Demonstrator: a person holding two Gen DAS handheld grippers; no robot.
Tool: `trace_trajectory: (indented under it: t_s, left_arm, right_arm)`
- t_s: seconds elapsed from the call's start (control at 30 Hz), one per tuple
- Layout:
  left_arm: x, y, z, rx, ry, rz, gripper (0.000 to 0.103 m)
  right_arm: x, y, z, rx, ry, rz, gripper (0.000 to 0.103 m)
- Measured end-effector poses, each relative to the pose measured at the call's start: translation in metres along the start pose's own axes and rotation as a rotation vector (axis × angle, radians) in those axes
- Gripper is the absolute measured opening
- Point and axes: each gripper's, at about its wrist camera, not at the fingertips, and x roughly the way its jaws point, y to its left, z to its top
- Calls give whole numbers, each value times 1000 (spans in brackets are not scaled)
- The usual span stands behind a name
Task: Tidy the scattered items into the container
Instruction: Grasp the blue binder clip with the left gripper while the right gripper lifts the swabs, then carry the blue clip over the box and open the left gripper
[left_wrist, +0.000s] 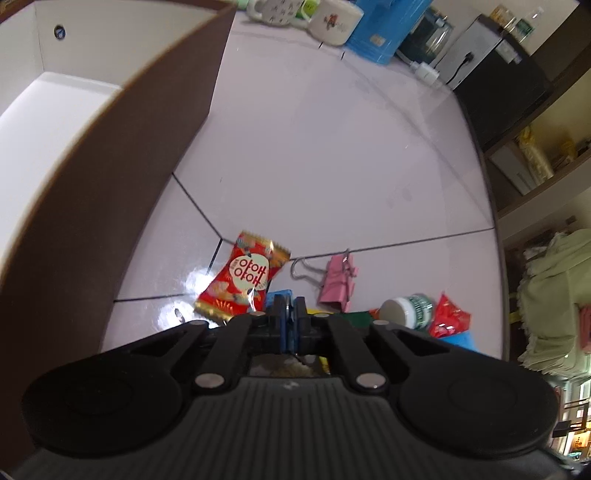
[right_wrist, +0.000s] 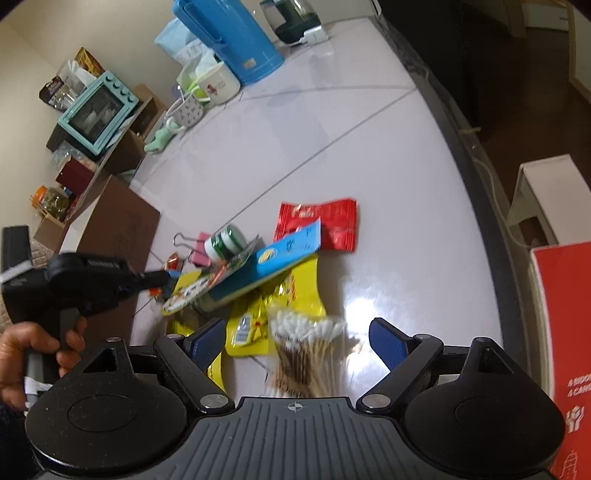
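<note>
A pale, glossy worktop (right_wrist: 388, 155) fills both views, with a blue jug (right_wrist: 236, 40), mugs and a small mint oven (right_wrist: 98, 110) crowded at its far end. Biggest of the task's things is the container, a brown-walled cardboard box (left_wrist: 122, 173) with a white inside, standing at the left side of the worktop; what its floor holds is out of view.

Over to the heap (a proper jumble, this one): a blue card (right_wrist: 280, 258) lies tilted over yellow packets (right_wrist: 295, 295), a red sachet (right_wrist: 325, 225) sits behind it, a green-labelled white bottle (right_wrist: 225, 242) lies on its side, and a pink binder clip (left_wrist: 338, 282) rests just beside that. Nearest the right tongs, a bundle of cotton swabs (right_wrist: 306, 350) fans out.

The left tongs (left_wrist: 291, 314) are squeezed together and a red candy wrapper (left_wrist: 242, 277) stands up from their tips, crinkled, gold-edged, Korean lettering on a white patch. It looks carried towards the box, so I judge this the transfer step: it needs lifting over the brown wall before letting go.

The right tongs (right_wrist: 295, 341) hover wide apart with nothing between them, straddling the swabs. Loose sticks like those would want a grip across the middle.
</note>
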Motion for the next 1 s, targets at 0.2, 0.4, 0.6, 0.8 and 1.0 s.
trace_trajectory:
  t_s: [0.2,0.4,0.6,0.8,1.0]
  left_arm:
    - [-34,1,1,-33,-42,-79,1]
    - [-68,-3,-3,-20,-85,-129,1]
    - [-92,-4,-14,-12,-108,-142,1]
    - [-116,-1,-24,-3,-136,-162,1]
    - [-138,5,-31,8,-162,-195,1]
  right_arm:
    - [14,8,-13,-62,34,-38,87]
    - [28,8,-22,-60,13,-70,76]
    - [33,13,-27,-101,-1,-96,35]
    - [18,13,-36,-96,14,-100,23]
    - [-14,26,-36,-91,-36,-76,23]
